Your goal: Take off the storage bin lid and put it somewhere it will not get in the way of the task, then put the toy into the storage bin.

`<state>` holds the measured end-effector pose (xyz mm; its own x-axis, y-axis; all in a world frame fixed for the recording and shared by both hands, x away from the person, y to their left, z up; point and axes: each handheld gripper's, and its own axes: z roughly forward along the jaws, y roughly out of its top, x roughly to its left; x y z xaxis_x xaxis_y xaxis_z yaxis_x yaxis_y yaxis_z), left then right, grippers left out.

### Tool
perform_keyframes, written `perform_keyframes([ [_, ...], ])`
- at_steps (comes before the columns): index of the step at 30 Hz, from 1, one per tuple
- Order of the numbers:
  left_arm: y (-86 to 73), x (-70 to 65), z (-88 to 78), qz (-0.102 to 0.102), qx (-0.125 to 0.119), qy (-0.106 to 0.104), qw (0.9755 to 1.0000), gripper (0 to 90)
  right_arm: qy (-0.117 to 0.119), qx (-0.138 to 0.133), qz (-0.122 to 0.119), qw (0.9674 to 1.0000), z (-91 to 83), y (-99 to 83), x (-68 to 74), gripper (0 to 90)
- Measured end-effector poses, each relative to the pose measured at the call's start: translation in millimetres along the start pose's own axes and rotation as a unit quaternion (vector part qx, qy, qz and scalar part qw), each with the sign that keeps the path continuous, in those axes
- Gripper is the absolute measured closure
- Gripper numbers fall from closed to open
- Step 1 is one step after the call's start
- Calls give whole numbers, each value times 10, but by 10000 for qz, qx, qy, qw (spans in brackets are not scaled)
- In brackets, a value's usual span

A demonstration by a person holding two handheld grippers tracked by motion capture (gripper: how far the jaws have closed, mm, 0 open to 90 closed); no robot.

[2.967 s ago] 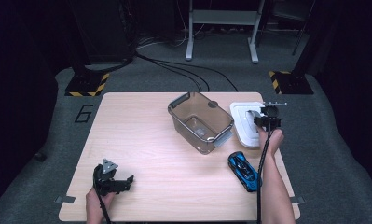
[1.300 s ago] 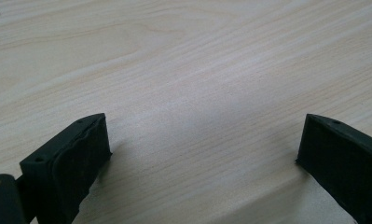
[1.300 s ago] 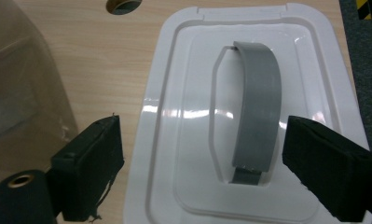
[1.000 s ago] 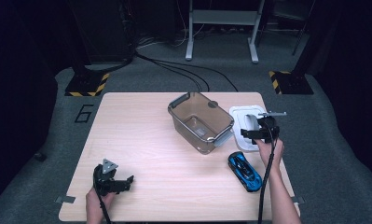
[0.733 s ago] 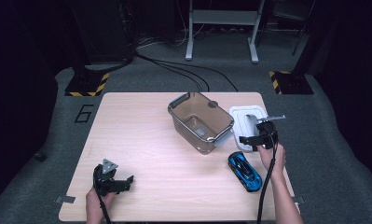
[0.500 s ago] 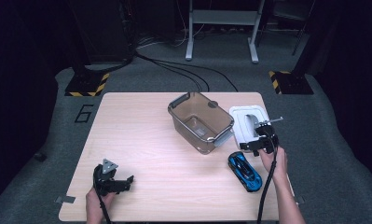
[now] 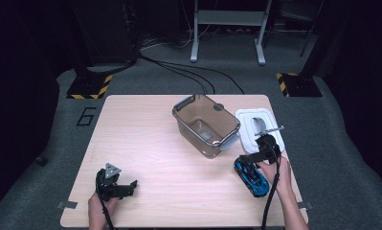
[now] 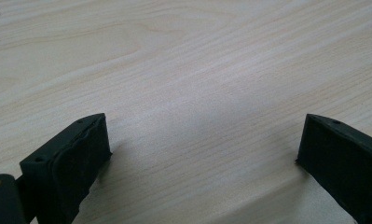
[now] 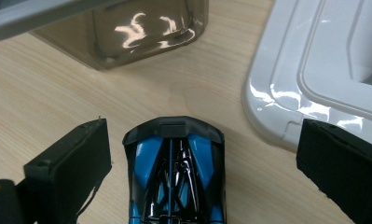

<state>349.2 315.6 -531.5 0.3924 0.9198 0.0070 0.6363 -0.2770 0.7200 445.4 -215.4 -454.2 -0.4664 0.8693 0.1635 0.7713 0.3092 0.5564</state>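
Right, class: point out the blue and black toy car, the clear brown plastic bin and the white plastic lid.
blue and black toy car [image 9: 174, 172], right gripper view, on its roof.
clear brown plastic bin [image 7: 223, 142], high view, on its near rim.
white plastic lid [image 7: 246, 116], high view, on its far-left border.

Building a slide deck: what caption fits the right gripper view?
Open right gripper straddling a blue toy car on the table, between a clear bin and a white lid.

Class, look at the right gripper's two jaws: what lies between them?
The blue toy car lies between the open jaws of the right gripper, untouched on both sides, seen in the right gripper view.
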Motion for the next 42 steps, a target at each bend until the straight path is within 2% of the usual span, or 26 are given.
perform_keyframes([
  [4, 0, 0, -1, 4, 0, -1, 10000, 23, -11, -7, -15, 10000, 24, -30, 66, 31],
  [7, -2, -3, 2, 0, -21, 17, 10000, 24, -66, 19, -159, 9998, 71, -53, 129, 33],
  [10, -2, -3, 1, 9, -22, 25, 10000, 24, -78, 77, -181, 9998, 116, -56, 180, 8],
  [14, -2, -3, 2, 2, -22, 19, 10000, 24, -109, 231, -226, 9994, 213, -43, 229, 0],
  [18, -2, -3, 2, 1, -21, 17, 10000, 24, -239, 402, -334, 9983, 323, -32, 281, 0],
  [20, -2, -3, 2, 2, -23, 18, 10000, 24, -300, 449, -447, 9975, 363, -28, 279, 0],
  [27, -2, -4, 2, 0, -22, 19, 10000, 24, -311, 589, -457, 9967, 456, -30, 230, 8],
  [31, -2, -4, 2, -1, -23, 18, 10000, 24, -225, 571, -506, 9968, 485, -55, 238, 145],
  [33, -2, -4, 2, 0, -22, 18, 10000, 24, -214, 562, -518, 9968, 492, -65, 239, 168],
  [35, -2, -4, 2, -1, -22, 18, 10000, 24, -205, 518, -566, 9968, 488, -72, 245, 228],
  [42, -2, -3, 2, 1, -23, 18, 10000, 24, -189, 488, -532, 9972, 479, -73, 242, 239],
])
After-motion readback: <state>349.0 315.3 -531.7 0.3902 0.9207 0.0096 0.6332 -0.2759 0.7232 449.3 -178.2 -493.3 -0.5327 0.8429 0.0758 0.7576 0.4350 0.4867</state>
